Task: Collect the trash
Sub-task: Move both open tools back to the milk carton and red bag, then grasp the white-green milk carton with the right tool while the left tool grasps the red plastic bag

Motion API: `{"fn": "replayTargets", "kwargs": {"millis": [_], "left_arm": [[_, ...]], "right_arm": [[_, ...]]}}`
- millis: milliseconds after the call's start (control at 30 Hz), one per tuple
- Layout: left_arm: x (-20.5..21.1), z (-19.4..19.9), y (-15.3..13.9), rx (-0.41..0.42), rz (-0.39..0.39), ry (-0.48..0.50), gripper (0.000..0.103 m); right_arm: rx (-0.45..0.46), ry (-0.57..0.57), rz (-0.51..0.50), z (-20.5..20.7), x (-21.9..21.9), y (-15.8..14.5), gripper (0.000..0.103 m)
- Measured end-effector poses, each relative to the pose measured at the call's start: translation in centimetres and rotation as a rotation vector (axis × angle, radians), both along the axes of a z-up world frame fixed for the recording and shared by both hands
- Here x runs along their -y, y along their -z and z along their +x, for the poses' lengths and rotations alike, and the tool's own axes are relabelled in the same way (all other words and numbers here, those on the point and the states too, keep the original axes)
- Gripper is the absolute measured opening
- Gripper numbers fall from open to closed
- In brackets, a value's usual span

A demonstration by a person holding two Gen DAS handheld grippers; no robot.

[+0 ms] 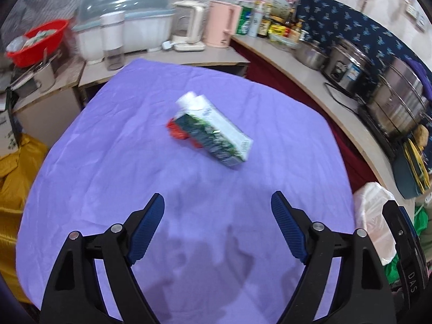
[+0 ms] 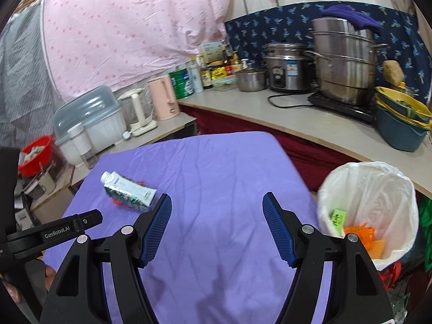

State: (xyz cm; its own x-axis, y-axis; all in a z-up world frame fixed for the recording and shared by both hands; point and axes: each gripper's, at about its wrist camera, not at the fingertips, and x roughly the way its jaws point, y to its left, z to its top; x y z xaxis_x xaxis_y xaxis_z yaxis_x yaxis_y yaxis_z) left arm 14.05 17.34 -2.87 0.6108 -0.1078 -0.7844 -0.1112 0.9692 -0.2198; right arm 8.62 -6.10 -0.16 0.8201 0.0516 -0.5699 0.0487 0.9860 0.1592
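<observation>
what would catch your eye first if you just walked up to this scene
The carton lying on its side in the middle of the purple cloth, with something red tucked under it. Next, the white-lined bin off the cloth's right edge, already holding orange scraps and a green box. Both the left gripper and right gripper are open and empty.

A white drink carton with dark green printed sides (image 1: 213, 129) lies flat on its side on the purple-clothed table (image 1: 108, 162), spout end pointing away, tilted diagonally. Tucked right against its far side, partly hidden, sits a small crumpled red wrapper (image 1: 178, 131). Off the table's right edge stands a bin lined with a white plastic bag (image 2: 348, 178), mouth open, holding a green packet and orange scraps.
</observation>
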Motion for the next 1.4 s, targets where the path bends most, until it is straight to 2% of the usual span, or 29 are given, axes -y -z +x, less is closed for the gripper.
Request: {"fn": "replayTargets", "kwargs": {"millis": [267, 500, 667, 700, 867, 1267, 1367, 1400], "left_arm": [[-5.9, 1.3, 2.3, -0.058, -0.001, -0.115, 0.079], [-8.4, 3.5, 3.6, -0.083, 0.003, -0.152, 0.081], [-8.9, 5.3, 4.4, -0.096, 0.005, -0.145, 0.084], [-8.9, 5.6, 4.6, -0.097, 0.007, -0.143, 0.087], [-9.2, 7.4, 5.4, -0.104, 0.016, -0.13, 0.087], [-10.0, 9.5, 6.9, -0.126, 0.01, -0.123, 0.087], [-10.1, 9.8, 7.1, -0.129, 0.01, -0.125, 0.087], [-10.1, 9.9, 7.1, -0.13, 0.009, -0.123, 0.087]], "right_arm": [[-0.064, -0.12, -0.006, 4.3, -5.4, 2.9, 0.067], [-0.106, -0.219, -0.019, 8.7, -9.7, 5.2, 0.067], [-0.125, -0.294, -0.042, 11.4, -11.5, 6.7, 0.067], [-0.128, -0.313, -0.05, 12.1, -11.8, 7.0, 0.069], [-0.131, -0.421, -0.089, 15.0, -12.8, 8.4, 0.082], [-0.172, -0.639, -0.162, 19.5, -15.4, 11.2, 0.083], [-0.18, -0.654, -0.175, 19.5, -15.6, 11.2, 0.078], [-0.184, -0.645, -0.181, 19.3, -15.5, 11.1, 0.072]]}}
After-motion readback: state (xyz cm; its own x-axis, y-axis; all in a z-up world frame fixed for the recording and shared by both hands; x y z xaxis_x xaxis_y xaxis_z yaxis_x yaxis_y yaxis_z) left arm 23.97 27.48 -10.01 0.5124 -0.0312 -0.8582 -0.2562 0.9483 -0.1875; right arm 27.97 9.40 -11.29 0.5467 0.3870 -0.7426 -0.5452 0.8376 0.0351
